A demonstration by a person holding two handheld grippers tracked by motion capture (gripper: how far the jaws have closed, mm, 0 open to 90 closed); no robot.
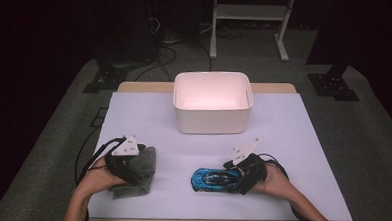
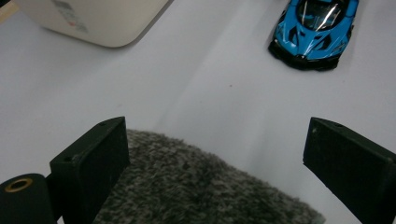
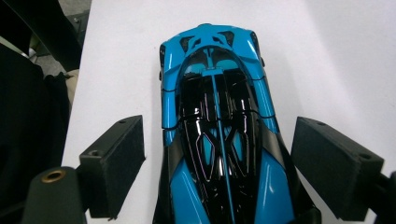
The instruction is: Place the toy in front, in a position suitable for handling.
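Between your right tool's [image 3: 219, 172] spread jaws sits the blue toy car [image 3: 219, 126], resting on the white surface [image 1: 292, 145] near its front edge, pads clear of both flanks. You seem about to grip it: close squarely, then lift toward the white bin [image 1: 212, 102] behind. Your left tool [image 2: 215, 163] hovers spread over the grey cloth [image 2: 196, 186]. The bin's label is too blurred to read.

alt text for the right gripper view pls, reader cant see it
Seen from above, a glossy blue and black toy car lies on a white table between the right gripper's two open black jaws, a gap showing on each side of it. The table's edge and a dark floor lie at the left.
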